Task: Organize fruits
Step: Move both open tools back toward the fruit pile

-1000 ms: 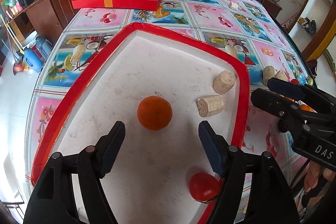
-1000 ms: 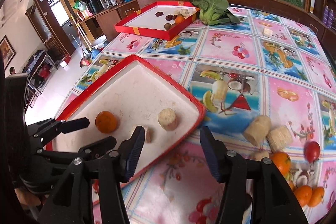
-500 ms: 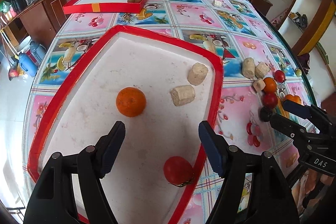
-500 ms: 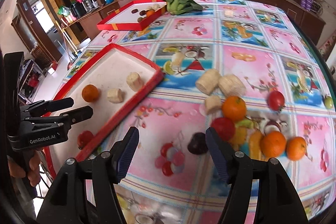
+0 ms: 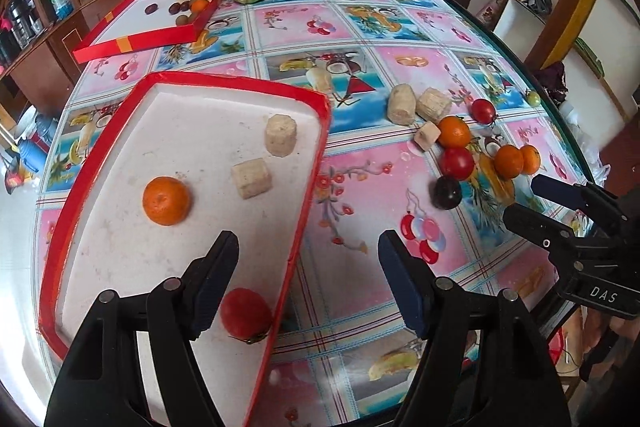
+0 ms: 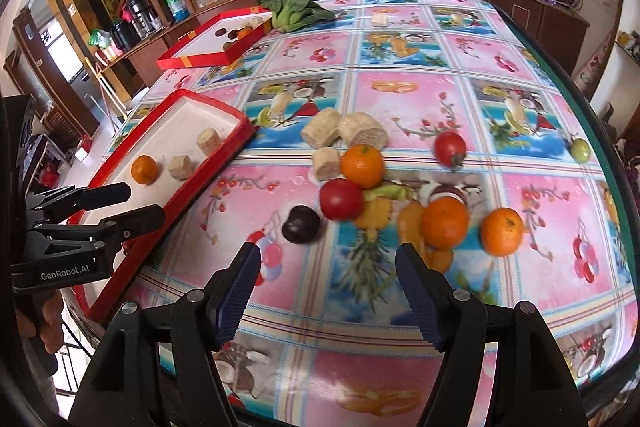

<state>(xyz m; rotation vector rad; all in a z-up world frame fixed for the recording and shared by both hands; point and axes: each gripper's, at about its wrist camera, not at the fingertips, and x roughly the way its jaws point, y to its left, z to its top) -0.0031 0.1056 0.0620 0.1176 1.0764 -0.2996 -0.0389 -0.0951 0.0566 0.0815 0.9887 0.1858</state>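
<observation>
Although the near red tray (image 5: 316, 107) already holds an orange (image 5: 166, 200), two pale corn-like chunks (image 5: 252, 177) and a tomato (image 5: 246, 313) near its right rim, the sorting looks well short of finished. A second red tray (image 6: 192, 61) sits far back on the tabletop (image 6: 400, 59) with a few small dark fruits and an orange in it, beside a leafy green vegetable (image 6: 294, 7).

Most of the loose pieces lie together on the tabletop to the right of the near tray: a dark plum (image 6: 301, 225), a red tomato (image 6: 341, 199), three oranges, with one (image 6: 362, 165) touching a pale chunk (image 6: 326, 162), two more pale chunks (image 6: 362, 131) side by side, another tomato (image 6: 450, 147) and a small green fruit (image 6: 580, 149) near the table edge.

The left gripper (image 5: 308, 283) hovers over the near tray's right rim, fingers wide and empty. The right gripper (image 6: 328, 289) faces the loose cluster, fingers wide and empty too, with the plum and the red tomato closest ahead of it. By my reading, roughly a third is done; nine or so pieces wait.
</observation>
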